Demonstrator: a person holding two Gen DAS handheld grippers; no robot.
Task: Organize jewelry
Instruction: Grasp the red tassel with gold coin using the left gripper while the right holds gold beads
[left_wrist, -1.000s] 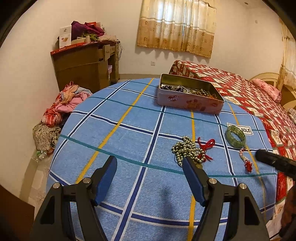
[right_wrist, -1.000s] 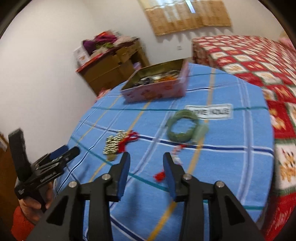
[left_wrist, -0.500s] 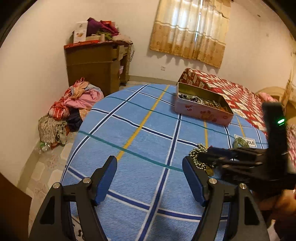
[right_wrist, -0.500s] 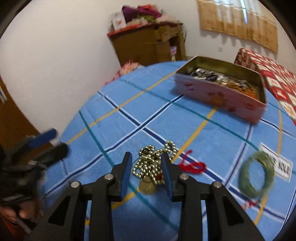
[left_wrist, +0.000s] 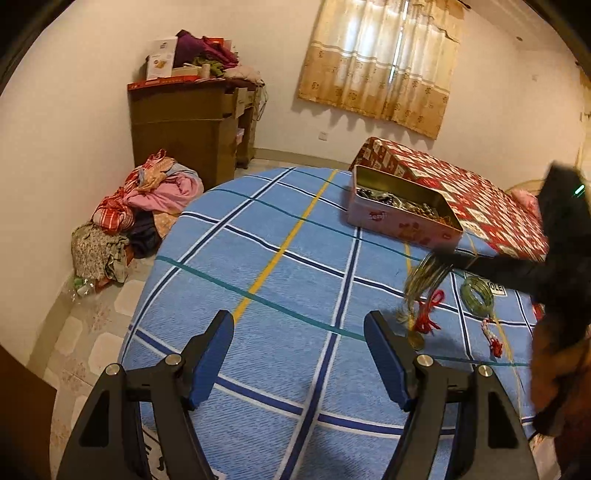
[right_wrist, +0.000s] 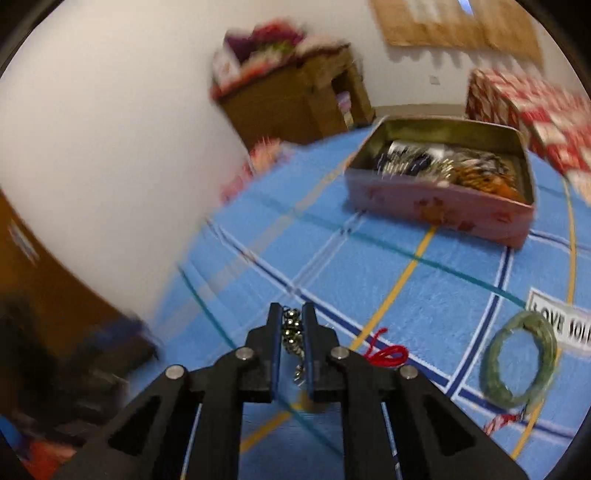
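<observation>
Right gripper (right_wrist: 291, 325), low centre of the right wrist view, clamped narrow on a strand of shiny metal beads (right_wrist: 291, 328) pinched between its blue-lined fingers (right_wrist: 274, 347). In the left wrist view, bead strand (left_wrist: 424, 280) dangling blurred at right of frame, red tassel (left_wrist: 428, 317) trailing to the blue plaid cloth (left_wrist: 280, 295). Left gripper (left_wrist: 299, 350) spread wide at bottom, holding nothing. Green jade bangle (left_wrist: 477, 295) flat on the cloth at right. Open pink tin box (left_wrist: 402, 218) of jewelry, upper right.

Blue tablecloth (left_wrist: 280, 280) with white, navy, yellow and teal lines; pink tin (right_wrist: 439, 201); green bangle (right_wrist: 519, 363); red cord (right_wrist: 388, 354).
</observation>
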